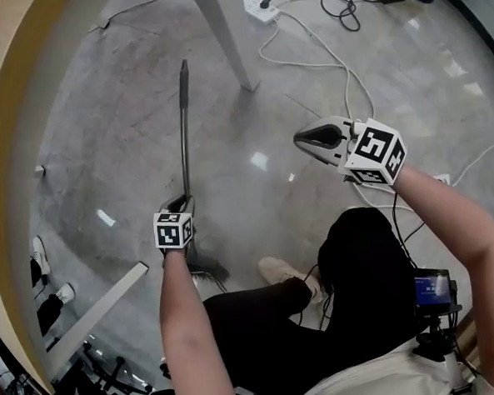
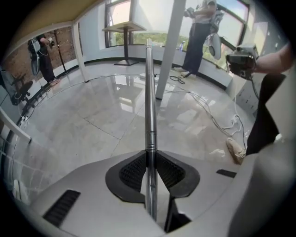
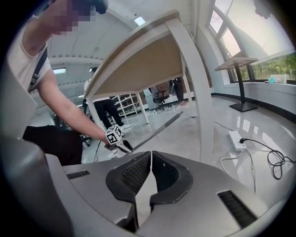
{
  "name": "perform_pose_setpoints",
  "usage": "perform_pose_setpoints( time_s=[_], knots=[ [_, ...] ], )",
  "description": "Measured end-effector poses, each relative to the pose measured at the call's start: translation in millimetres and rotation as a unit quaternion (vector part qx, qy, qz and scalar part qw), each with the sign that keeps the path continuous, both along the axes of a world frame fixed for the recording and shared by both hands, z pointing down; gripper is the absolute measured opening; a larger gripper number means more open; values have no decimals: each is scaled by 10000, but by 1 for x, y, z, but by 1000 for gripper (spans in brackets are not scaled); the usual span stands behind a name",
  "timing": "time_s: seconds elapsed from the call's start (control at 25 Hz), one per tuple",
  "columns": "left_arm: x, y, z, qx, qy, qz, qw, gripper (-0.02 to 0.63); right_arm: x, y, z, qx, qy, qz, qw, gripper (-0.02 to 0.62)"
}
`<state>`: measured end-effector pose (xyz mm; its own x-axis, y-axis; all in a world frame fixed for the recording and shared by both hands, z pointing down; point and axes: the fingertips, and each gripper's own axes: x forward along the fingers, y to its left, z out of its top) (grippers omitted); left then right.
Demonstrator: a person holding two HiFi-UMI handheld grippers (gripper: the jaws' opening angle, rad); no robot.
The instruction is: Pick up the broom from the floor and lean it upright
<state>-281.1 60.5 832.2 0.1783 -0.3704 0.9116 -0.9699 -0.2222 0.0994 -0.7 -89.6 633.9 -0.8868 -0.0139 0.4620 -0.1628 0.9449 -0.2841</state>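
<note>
Broom (image 2: 149, 92) handle sits clamped between the jaws of the left gripper (image 2: 151, 157): both ribbed pads press on the metal shaft from either side, and the shaft runs straight out from them, away from the person. From overhead, the left gripper (image 1: 181, 209) holds the broom (image 1: 184, 129) low on its handle. The long free end reaches out over the grey floor (image 1: 102, 143) toward the white table leg (image 1: 225, 35), stopping short of it. The broom's dark lower end shows just below the marker cube, close to the person's light shoe (image 1: 281, 270).

The right gripper (image 3: 151, 155) has its jaws closed, tips touching, with nothing between them. It hangs well apart from the broom, off to the person's right (image 1: 302, 136), level with the middle of the handle. From its own camera the broom (image 3: 159, 129) shows as a slanting line rising from the left gripper (image 3: 121, 144).

Farther out, a white power strip (image 1: 259, 6) and loose cables (image 1: 339, 62) lie on the floor beyond the table leg.
</note>
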Motion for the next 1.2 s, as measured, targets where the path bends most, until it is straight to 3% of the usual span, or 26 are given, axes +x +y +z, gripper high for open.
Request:
perform_pose_setpoints(
  time_s=[0.2, 0.48, 0.76, 0.88, 1.0, 1.2],
  knots=[
    [32, 44, -49, 189, 73, 366, 9991, 74, -2, 27, -41, -189, 123, -336, 9992, 21],
    [51, 73, -98, 400, -91, 780, 9961, 73, -11, 42, -80, -283, 234, -505, 9980, 21],
    [82, 82, -164, 918, -106, 716, 9931, 74, -3, 66, -122, -547, 401, -494, 9965, 21],
    [94, 88, -196, 1189, -82, 413, 9920, 74, 2, 82, -142, -667, 510, -587, 9947, 21],
    [100, 90, -229, 1487, -54, -192, 9887, 74, 6, 97, -161, -775, 610, -694, 9927, 21],
    [117, 90, -272, 1862, -43, -1574, 9698, 74, 14, 115, -188, -1040, 750, -977, 9869, 21]
  ],
)
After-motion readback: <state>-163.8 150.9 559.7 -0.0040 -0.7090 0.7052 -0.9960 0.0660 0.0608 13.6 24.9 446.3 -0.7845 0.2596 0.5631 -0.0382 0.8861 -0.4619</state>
